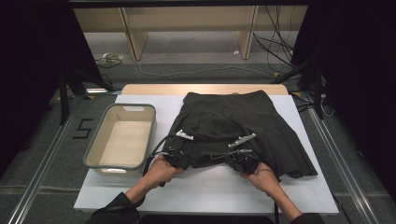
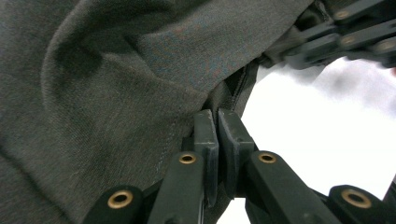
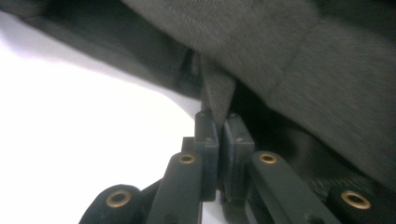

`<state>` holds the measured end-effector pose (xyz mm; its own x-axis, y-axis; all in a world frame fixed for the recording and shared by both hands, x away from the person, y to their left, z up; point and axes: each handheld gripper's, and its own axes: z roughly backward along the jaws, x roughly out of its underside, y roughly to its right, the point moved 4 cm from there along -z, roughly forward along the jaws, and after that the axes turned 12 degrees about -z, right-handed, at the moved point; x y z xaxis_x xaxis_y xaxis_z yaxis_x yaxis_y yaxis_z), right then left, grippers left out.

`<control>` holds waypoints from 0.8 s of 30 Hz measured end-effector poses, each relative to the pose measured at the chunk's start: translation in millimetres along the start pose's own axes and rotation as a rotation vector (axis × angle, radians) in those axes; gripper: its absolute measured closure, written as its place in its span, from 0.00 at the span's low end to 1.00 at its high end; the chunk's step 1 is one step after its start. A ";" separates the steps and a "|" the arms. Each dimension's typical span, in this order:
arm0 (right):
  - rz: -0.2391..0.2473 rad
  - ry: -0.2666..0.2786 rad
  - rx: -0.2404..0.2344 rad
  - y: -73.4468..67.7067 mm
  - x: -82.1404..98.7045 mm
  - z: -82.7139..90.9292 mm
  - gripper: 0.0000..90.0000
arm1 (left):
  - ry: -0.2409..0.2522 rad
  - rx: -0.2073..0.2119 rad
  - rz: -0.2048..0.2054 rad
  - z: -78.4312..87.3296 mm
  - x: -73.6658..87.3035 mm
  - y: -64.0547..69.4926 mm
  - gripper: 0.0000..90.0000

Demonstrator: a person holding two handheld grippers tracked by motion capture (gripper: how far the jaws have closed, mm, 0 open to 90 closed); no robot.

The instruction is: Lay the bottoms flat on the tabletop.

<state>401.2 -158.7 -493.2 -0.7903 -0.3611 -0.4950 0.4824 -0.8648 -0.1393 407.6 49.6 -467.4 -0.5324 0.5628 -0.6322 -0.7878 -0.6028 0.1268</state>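
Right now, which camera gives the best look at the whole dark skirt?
The high view: it shows the skirt spread flat on the white table, waistband far, hem near, beside the grey bin. The left gripper view shows only creased fabric pinched by the left tongs; the right gripper view shows a fold caught in the right tongs.

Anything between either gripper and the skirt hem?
Nothing visible. The left gripper and the right gripper are each shut on the near hem of the skirt, cloth pinched directly between the pads.
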 end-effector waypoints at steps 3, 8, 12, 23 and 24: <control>0.007 0.016 -0.029 0.6 4.4 20.7 0.98 | 0.006 0.007 -0.001 6.0 0.0 -2.3 0.95; 0.001 0.084 -0.038 8.6 9.3 55.4 0.98 | 0.039 0.002 0.016 21.1 0.1 -10.1 0.95; -0.037 0.115 -0.011 27.8 11.2 66.8 0.98 | 0.062 -0.011 0.036 31.7 2.1 -18.5 0.95; -0.095 0.101 0.149 73.1 11.5 49.9 0.97 | 0.025 -0.047 0.041 16.4 13.0 -22.6 0.93; -0.092 0.087 0.154 74.7 11.8 44.5 0.96 | 0.016 -0.045 0.039 12.7 14.6 -21.3 0.92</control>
<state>411.1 -243.1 -471.3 -0.7894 -0.2523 -0.5597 0.3411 -0.9382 -0.0581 412.7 77.9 -469.6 -0.5574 0.5293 -0.6396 -0.7515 -0.6492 0.1177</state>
